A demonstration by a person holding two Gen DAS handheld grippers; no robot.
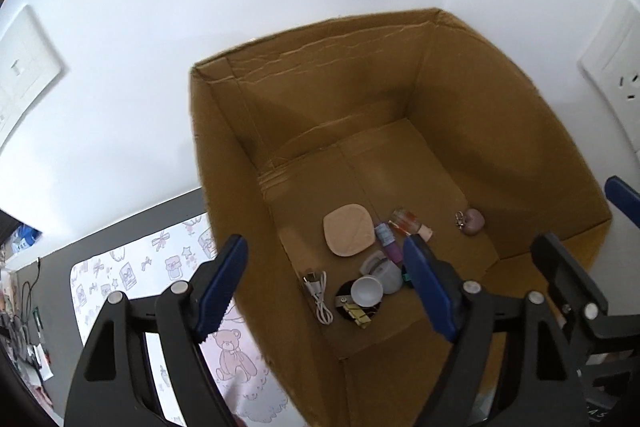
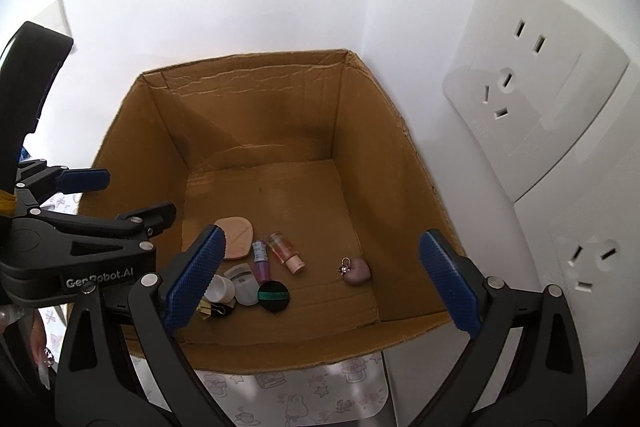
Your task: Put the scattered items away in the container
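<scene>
The cardboard box (image 2: 400,163) stood open against the white wall. On its floor, toward the near-left corner, lay the beige pad (image 2: 236,238), purple vial (image 2: 260,261), orange bottle (image 2: 285,251), black puff (image 2: 273,295), white cup (image 1: 367,291) and white cable (image 1: 318,297); the pink heart charm (image 2: 357,271) lay apart toward the right wall. The left gripper (image 1: 324,291) and right gripper (image 2: 320,281) hung above the box, jaws spread, gripping nothing.

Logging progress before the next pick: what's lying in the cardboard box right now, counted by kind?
Small bottles: 2
Makeup pads: 2
Binder clips: 2
White plastic pieces: 2
Cable: 1
Heart charm: 1
Total: 10
</scene>
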